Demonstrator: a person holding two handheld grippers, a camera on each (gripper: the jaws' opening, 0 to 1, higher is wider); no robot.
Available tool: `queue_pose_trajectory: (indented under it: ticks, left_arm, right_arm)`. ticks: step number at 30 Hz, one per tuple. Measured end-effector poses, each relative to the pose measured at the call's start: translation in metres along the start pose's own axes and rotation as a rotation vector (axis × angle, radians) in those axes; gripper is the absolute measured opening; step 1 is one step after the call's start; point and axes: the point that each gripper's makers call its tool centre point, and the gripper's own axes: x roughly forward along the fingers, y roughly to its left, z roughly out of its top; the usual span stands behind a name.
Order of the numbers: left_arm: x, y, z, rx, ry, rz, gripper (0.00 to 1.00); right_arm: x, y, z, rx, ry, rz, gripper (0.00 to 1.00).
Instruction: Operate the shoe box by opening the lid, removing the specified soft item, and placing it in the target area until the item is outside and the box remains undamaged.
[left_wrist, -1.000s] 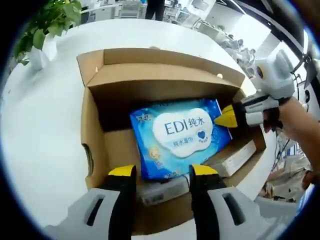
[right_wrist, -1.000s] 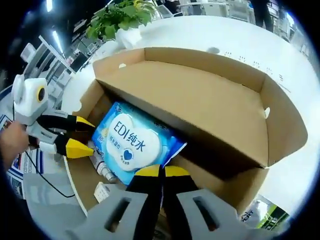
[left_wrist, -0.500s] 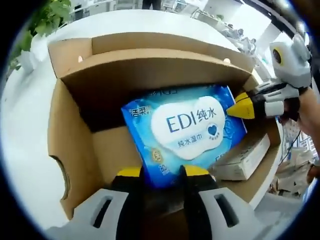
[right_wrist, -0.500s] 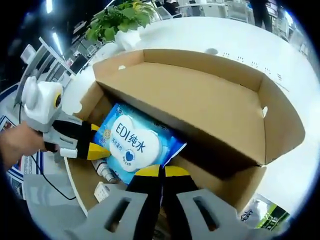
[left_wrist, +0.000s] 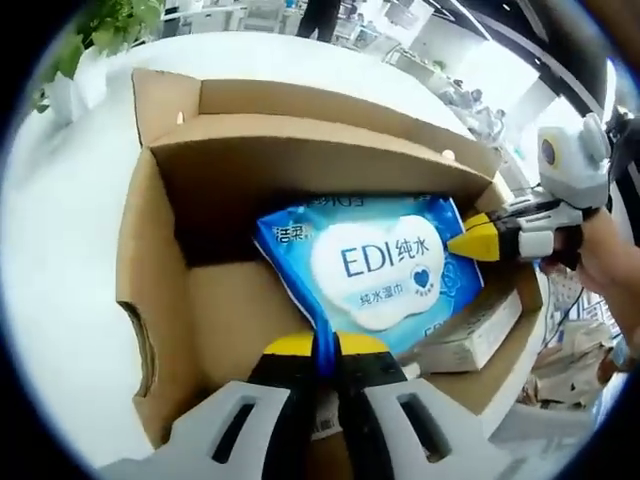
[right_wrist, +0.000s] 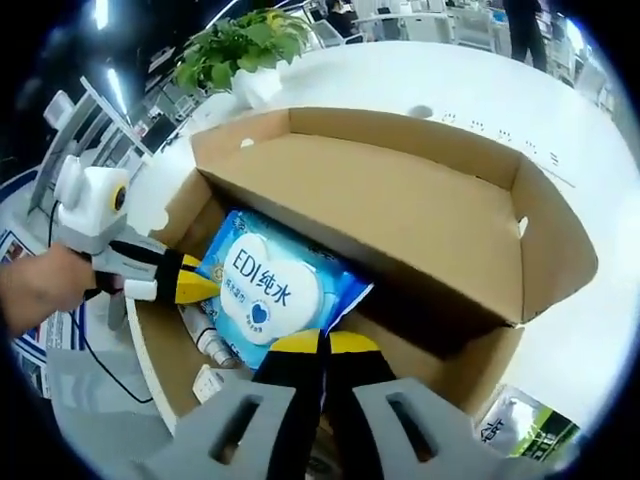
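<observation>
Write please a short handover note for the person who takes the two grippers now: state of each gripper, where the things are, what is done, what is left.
Left gripper: shut on the wipes pack at one edge.
Right gripper: shut on the pack's opposite edge.
The pack lies inside the shoe box, on the table.
Done: lid open, pack gripped from both sides.
Left: lift the pack out, place it in the target area, without tearing the cardboard.

A white table (right_wrist: 560, 130) (potted plant (right_wrist: 240, 45) behind) fronts a bright office.
</observation>
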Motion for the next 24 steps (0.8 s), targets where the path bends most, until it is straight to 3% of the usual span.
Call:
queue_pose_trajectory:
  ticks: [8,24]
  left_arm:
    - [-0.024,-0.007,0.014,0.022,-0.036,0.000,0.02]
    - [-0.071,-0.037,0.032,0.019,-0.120,-0.066,0.02]
  right_arm:
    - [-0.016,0.007,0.012,0.001,-0.034,0.005,0.00]
    - [-0.068,0.027,0.029,-0.016,-0.080,-0.022,0.00]
